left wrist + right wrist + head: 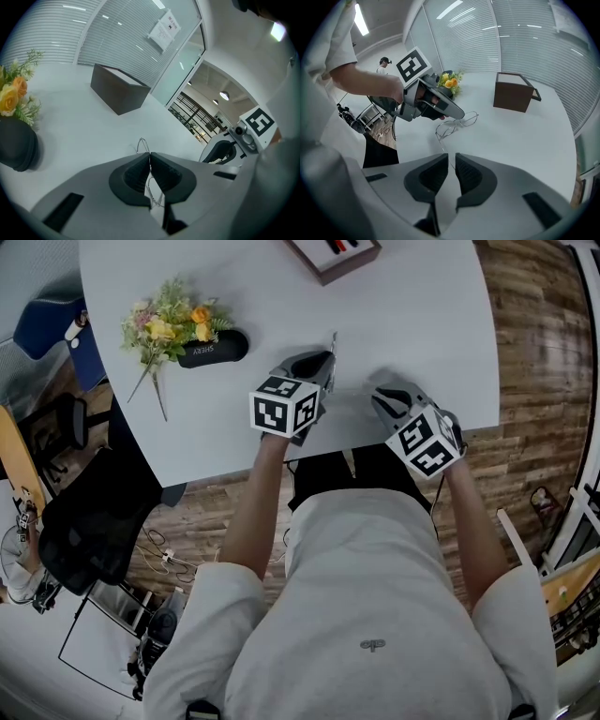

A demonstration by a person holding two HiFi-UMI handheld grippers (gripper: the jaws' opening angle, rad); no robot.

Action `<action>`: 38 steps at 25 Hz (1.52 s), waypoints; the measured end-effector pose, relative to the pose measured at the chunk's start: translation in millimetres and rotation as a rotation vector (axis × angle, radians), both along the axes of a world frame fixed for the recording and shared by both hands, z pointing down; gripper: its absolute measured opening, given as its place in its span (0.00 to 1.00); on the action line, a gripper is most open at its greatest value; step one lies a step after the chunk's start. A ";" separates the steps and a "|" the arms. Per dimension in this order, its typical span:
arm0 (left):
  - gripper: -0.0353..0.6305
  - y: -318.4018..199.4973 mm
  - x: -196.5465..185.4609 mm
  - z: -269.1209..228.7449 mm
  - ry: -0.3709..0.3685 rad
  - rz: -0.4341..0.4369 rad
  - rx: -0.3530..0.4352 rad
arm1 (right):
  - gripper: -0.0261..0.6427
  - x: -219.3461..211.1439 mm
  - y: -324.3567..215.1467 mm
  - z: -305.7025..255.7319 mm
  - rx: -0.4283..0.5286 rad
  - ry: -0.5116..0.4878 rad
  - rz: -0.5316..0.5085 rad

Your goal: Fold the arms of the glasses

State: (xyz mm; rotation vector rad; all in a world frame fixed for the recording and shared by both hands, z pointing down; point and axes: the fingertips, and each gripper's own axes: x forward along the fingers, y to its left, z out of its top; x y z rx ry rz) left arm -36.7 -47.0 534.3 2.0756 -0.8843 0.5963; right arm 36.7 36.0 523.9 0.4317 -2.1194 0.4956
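Left gripper (150, 155) was pinched shut on the rim of the glasses (457, 124), over the white table (422, 324). Thin wire was judged light, springy and easily bent. Right gripper (452, 158) stood slightly parted at one arm's tip, the proper hold.

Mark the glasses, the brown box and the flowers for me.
glasses (457, 122): right gripper view, bridge between the lenses.
brown box (512, 98): right gripper view, its front wall.
flowers (173, 322): head view, middle of the bunch.

White table (422, 315) on wood-plank floor (534, 352), slatted blinds (525, 37) along the wall, ceiling strip light (360, 21)
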 end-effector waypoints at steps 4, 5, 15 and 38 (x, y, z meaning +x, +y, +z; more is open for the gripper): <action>0.09 0.1 -0.6 0.0 -0.002 -0.002 -0.001 | 0.13 2.0 4.2 5.4 0.016 0.033 -0.029; 0.09 0.2 -1.2 0.1 -0.003 -0.003 -0.002 | 0.13 2.3 4.9 7.1 0.022 0.041 -0.036; 0.09 -0.3 -4.1 1.5 -0.004 -0.010 -0.005 | 0.14 4.1 4.6 19.5 0.106 0.115 -0.098; 0.09 7.0 -4.2 1.2 -0.002 -0.006 -0.017 | 0.10 3.3 2.4 24.5 0.177 0.171 -0.134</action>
